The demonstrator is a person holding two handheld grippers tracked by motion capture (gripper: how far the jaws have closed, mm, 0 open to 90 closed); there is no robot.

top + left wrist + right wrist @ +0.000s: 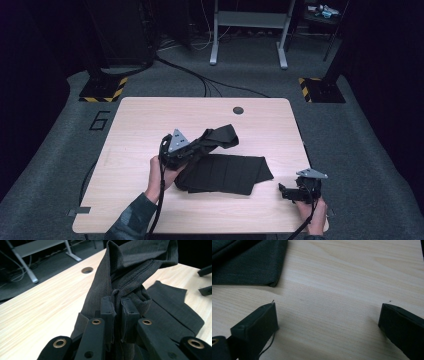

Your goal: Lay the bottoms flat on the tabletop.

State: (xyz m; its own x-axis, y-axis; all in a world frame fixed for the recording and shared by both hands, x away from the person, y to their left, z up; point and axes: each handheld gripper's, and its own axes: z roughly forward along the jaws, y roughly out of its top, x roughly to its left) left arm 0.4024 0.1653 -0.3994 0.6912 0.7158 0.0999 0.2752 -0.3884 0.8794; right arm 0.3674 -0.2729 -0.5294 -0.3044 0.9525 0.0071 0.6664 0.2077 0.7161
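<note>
Right now my left tongs [117, 307] are clamped nearly shut on a bunched seam of the black cloth [227, 172], the fabric pinched between both pads and rising in a twisted ridge straight ahead of the jaws. Most of that cloth lies flat on the table [150, 120] just to the right of and below my left tongs, partly folded, with one end lifted and draped off the grip. My right tongs [327, 322] sit wide open with nothing in them, bare wood between the jaws, and the cloth's folded corner is up and to the left of them, apart from both pads. My read is a fold in progress with the lifted end due to be carried over the flat part. Risk one: the grip is on a gathered wad, not a clean edge, so the layers could slide out unevenly and the fold lands crooked. Risk two: nothing pins the flat part, so pulling with the left could drag the whole piece across the table and undo the existing fold. Risk three: the twist in the lifted end could get laid down as a crease. Bringing the right tongs onto the near corner would probably help.
</note>
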